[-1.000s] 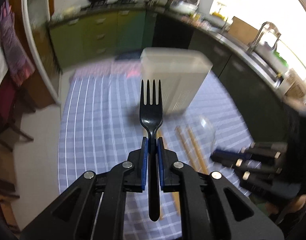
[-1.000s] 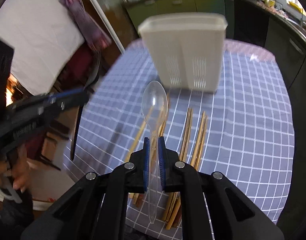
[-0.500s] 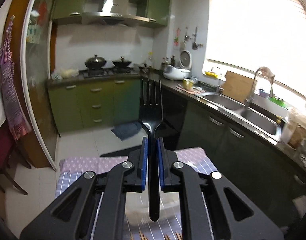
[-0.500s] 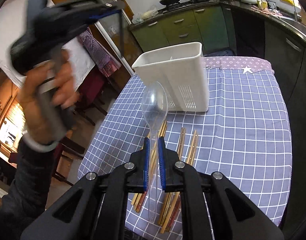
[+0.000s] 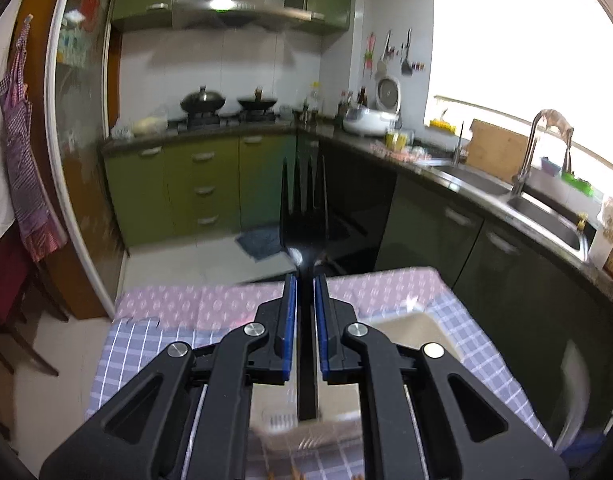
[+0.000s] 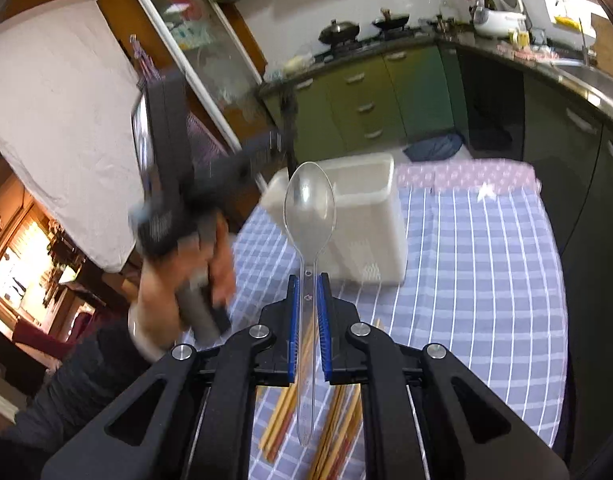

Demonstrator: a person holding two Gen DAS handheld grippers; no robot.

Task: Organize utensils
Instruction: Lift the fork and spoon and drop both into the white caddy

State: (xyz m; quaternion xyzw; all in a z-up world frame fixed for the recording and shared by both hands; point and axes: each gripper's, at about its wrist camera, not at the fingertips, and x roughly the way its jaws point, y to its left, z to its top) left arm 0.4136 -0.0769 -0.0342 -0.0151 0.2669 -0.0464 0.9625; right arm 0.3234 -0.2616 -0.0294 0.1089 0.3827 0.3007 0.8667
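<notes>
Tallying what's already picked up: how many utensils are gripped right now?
2: a black fork in the left gripper, a clear spoon in the right gripper.

My right gripper (image 6: 306, 276) is clamped on the handle of a clear plastic spoon (image 6: 309, 208), bowl pointing forward. Past it a white utensil caddy (image 6: 370, 224) stands upright on the blue checked tablecloth (image 6: 486, 280). Wooden chopsticks (image 6: 282, 416) lie on the cloth under my fingers. To the left, blurred, my left gripper (image 6: 282, 140) holds a dark utensil above the caddy's near corner.
</notes>
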